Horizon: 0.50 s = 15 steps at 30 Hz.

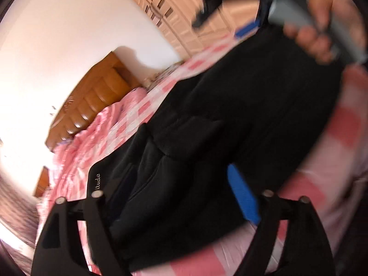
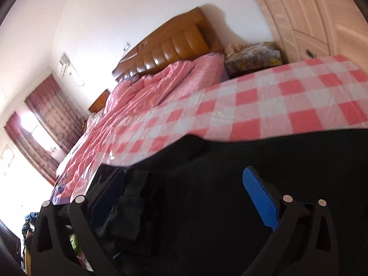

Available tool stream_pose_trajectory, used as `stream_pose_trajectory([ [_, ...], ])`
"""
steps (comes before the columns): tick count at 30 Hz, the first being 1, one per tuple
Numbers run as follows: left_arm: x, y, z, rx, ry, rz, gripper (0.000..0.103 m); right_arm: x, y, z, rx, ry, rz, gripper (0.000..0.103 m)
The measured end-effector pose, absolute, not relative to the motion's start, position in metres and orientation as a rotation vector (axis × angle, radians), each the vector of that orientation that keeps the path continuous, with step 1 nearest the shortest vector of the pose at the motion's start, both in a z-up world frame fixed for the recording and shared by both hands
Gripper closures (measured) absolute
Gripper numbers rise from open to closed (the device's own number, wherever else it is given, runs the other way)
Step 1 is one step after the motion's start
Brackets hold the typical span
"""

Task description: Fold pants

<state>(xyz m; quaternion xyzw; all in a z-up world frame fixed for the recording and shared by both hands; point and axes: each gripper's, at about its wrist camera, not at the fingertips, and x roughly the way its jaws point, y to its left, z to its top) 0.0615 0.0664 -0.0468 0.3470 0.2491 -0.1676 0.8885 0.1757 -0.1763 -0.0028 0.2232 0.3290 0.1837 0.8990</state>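
**Black pants spread on a checked bed, one gripper at each end**

A bedroom with white walls holds a bed covered by a pink-and-white checked sheet (image 2: 264, 101), backed by a brown padded wooden headboard (image 2: 174, 43). A crumpled pink quilt (image 2: 147, 87) is heaped at the head end, and a pale panelled wardrobe (image 2: 306, 18) stands along the far wall. Dark red curtains (image 2: 43, 119) frame one bright window.

One pair of black fabric pants (image 1: 230, 105) lies across the checked sheet, bunched in folds near the left gripper.

The left gripper (image 1: 174, 197) has its two fingers set wide apart, with the black cloth lying between them; whether they pinch it cannot be told. One blue pad (image 1: 243, 197) shows on the right-hand finger.

The right gripper (image 2: 184, 197) likewise has its fingers spread, straddling the dark cloth, one blue ribbed pad (image 2: 260, 197) visible; a grasp cannot be confirmed. In the left wrist view a blurred hand (image 1: 322, 23) holds that gripper's grey handle at the far end of the pants
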Motion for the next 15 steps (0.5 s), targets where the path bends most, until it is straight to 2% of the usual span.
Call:
stream_pose_trajectory([
  [4, 0.054, 0.112, -0.013, 0.462, 0.546, -0.348, 0.017, 0.168, -0.139, -0.007, 0.398, 0.721, 0.566, 0.004],
  [7, 0.071, 0.159, -0.009, 0.254, 0.588, -0.179, 0.017, 0.155, -0.104, -0.009, 0.312, 0.755, 0.685, 0.005],
  [10, 0.081, 0.212, -0.019, 0.141, 0.625, 0.012, 0.017, 0.141, -0.078, -0.02, 0.255, 0.815, 0.782, 0.011],
  [11, 0.078, 0.221, -0.02, 0.123, 0.631, 0.021, 0.017, 0.138, -0.072, -0.024, 0.234, 0.837, 0.787, 0.012],
  [14, 0.077, 0.232, -0.03, 0.132, 0.647, 0.051, 0.017, 0.134, -0.061, -0.04, 0.215, 0.892, 0.801, 0.025],
  [15, 0.074, 0.232, -0.032, 0.139, 0.648, 0.055, 0.017, 0.136, -0.058, -0.045, 0.222, 0.906, 0.799, 0.025],
])
